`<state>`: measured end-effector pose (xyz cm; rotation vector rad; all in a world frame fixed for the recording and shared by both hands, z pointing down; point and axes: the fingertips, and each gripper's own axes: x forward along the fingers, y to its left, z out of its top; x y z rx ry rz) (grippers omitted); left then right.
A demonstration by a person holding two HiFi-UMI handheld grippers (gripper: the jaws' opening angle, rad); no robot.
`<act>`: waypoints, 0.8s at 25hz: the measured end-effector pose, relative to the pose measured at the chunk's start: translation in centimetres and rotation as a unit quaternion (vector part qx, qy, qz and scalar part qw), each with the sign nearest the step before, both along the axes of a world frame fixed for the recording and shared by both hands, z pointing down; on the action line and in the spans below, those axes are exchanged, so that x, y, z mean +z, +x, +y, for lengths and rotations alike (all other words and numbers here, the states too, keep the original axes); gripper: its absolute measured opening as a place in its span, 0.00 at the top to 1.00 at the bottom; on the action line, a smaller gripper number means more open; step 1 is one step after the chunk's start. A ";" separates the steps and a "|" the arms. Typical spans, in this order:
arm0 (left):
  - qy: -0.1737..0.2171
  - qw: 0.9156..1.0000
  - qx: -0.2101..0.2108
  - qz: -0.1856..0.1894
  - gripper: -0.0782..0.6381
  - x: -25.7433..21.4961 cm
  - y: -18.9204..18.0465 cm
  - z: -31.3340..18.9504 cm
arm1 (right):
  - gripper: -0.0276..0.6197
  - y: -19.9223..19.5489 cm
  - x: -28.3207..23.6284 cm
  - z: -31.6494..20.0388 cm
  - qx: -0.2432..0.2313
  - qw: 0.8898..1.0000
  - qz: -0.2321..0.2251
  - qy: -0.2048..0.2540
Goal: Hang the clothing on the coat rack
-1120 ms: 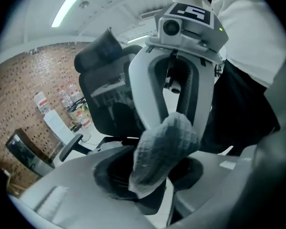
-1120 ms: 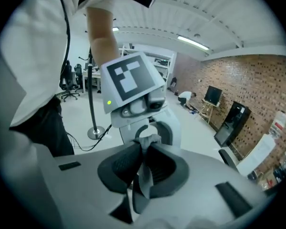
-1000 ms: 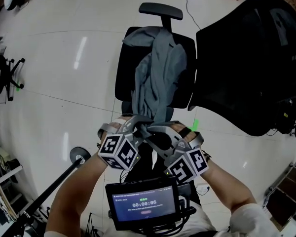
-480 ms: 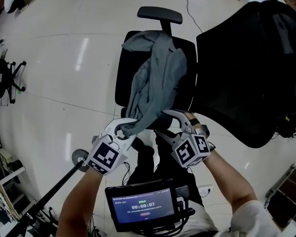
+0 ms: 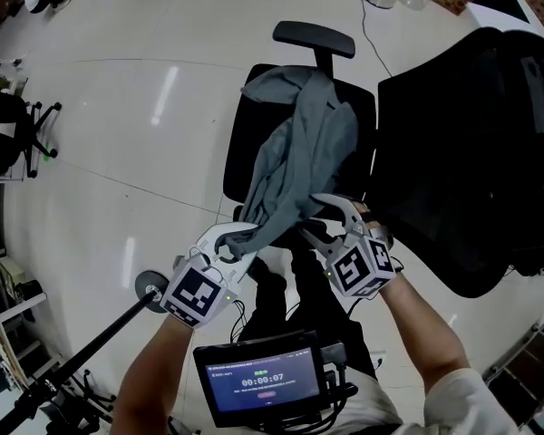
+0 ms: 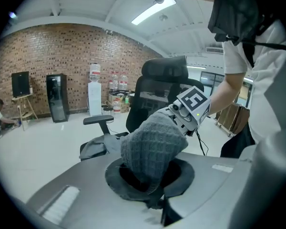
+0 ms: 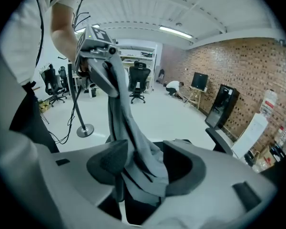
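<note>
**Garment gripped at one end; hanging not yet begun**

The left gripper [image 5: 228, 239] has its jaws pressed together on a bunched fold of the grey knitted garment [image 5: 304, 148]. In the left gripper view the fabric fills the space between the pads and bulges out ahead of them. The right gripper [image 5: 320, 217] has its jaws spread, though they have just been closing. In the right gripper view a hanging strip of the same garment passes down between them, brushing one pad without being pinched. Beyond both pairs of jaws, the rest of the garment lies draped over the backrest of the black office chair [image 5: 240, 157]. A dark pole on a round base [image 5: 100, 336] stands to the outer side of the left jaws. It is probably the coat rack, but its top cannot be made out. Judged from this, the pick-up is only part done: one grip is set, the second is not. Freeing the garment from the chair, carrying it across and hooking it up all remain.
</note>
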<state>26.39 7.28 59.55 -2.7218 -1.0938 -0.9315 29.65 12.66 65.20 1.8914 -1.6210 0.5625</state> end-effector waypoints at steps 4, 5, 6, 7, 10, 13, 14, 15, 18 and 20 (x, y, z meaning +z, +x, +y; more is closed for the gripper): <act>-0.006 1.000 -0.016 0.001 0.86 -0.4 0.4 -0.7 | 0.61 1.9 -0.1 0.5 0.021 1.000 0.019 -0.004; -0.007 1.000 -0.019 0.001 0.87 -0.5 0.4 -0.8 | 0.61 2.2 0.6 0.6 0.020 0.999 0.023 -0.018; -0.009 1.000 -0.022 0.002 0.87 -0.5 0.5 -0.8 | 0.61 2.3 1.6 0.6 0.013 0.999 0.028 -0.034; -0.011 1.000 -0.024 0.002 0.87 -0.5 0.6 -0.8 | 0.61 2.2 2.8 0.4 0.004 0.998 0.031 -0.049; -0.016 1.000 -0.024 0.002 0.87 -0.6 0.6 -0.4 | 0.64 1.4 5.0 -1.0 -0.029 0.997 0.038 -0.065; -0.017 1.000 -0.017 0.003 0.87 -0.9 0.7 0.1 | 0.70 1.5 5.0 -3.0 -0.049 0.995 0.060 -0.057; -0.016 1.000 -0.014 0.003 0.86 -1.0 0.7 0.2 | 0.70 1.5 5.1 -3.6 -0.057 0.995 0.066 -0.057; -0.015 1.000 -0.011 0.002 0.86 -1.0 0.7 0.2 | 0.70 1.5 5.4 -4.2 -0.067 0.993 0.071 -0.061; -0.009 1.000 -0.006 -0.002 0.86 -1.0 0.7 0.4 | 0.87 1.6 6.2 -4.8 -0.083 0.991 0.078 -0.069; -0.006 1.000 -0.007 -0.002 0.86 -1.1 0.8 0.5 | 0.90 2.7 5.4 -4.5 -0.058 0.994 0.073 -0.060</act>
